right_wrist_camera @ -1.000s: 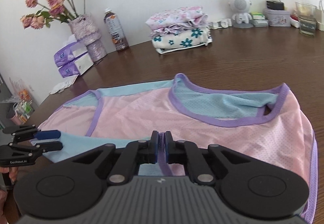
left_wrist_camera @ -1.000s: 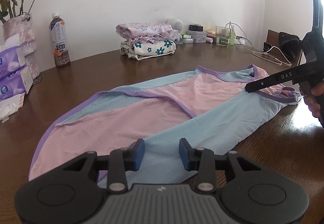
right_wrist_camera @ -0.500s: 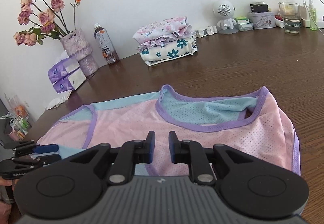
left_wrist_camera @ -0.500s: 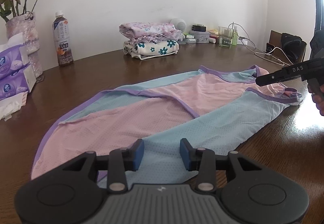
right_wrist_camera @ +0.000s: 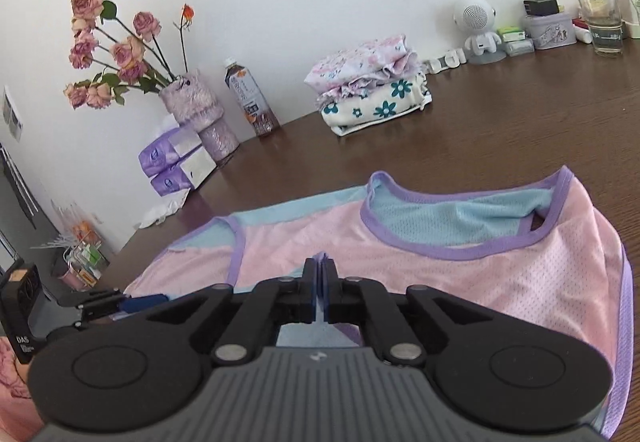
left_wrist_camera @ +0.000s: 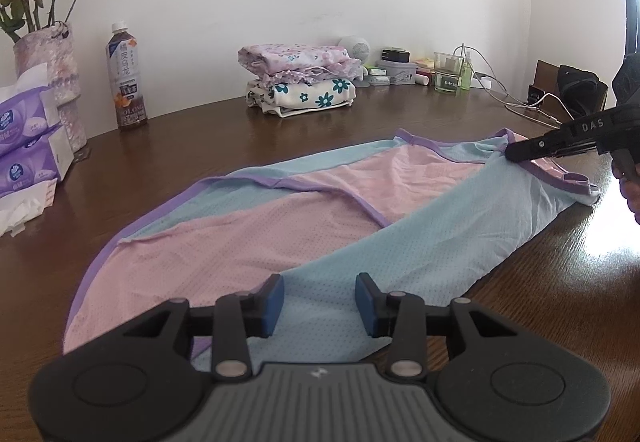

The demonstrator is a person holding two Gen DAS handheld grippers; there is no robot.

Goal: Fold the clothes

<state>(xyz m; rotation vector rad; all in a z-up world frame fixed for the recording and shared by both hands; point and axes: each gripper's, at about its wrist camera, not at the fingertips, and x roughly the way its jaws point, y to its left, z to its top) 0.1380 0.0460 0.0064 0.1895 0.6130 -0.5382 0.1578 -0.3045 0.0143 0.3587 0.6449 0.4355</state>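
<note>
Right hand-held gripper (right_wrist_camera: 320,292): jaws clenched on the purple trim of the top (right_wrist_camera: 460,274), at the neck/shoulder end. In the left wrist view it comes in from 3 o'clock, w/ its tip on the top's far right edge. Left hand-held gripper (left_wrist_camera: 319,300): jaws part-open, released, nothing pinched; the blue hem of the top lies btwn & just under its pads.

Counts: 2 hand-held grippers, 1 top spread flat, 1 stack of folded clothes (left_wrist_camera: 300,80) (2 pieces visible), 1 bottle (left_wrist_camera: 127,78), 1 vase (right_wrist_camera: 198,114) w/ roses, 2 tissue packs (right_wrist_camera: 176,162), 1 glass (right_wrist_camera: 604,24), 1 small white speaker figure (right_wrist_camera: 478,28).

Top is pink/blue mesh w/ purple edging, mid-surface (left_wrist_camera: 560,322). From the left hand-held gripper it runs 12 to 2 o'clock; from the right one it fills 10 to 3 o'clock. Folded stack sits well apart at 12 o'clock by the wall; bottle & vase at 10–11 o'clock.
</note>
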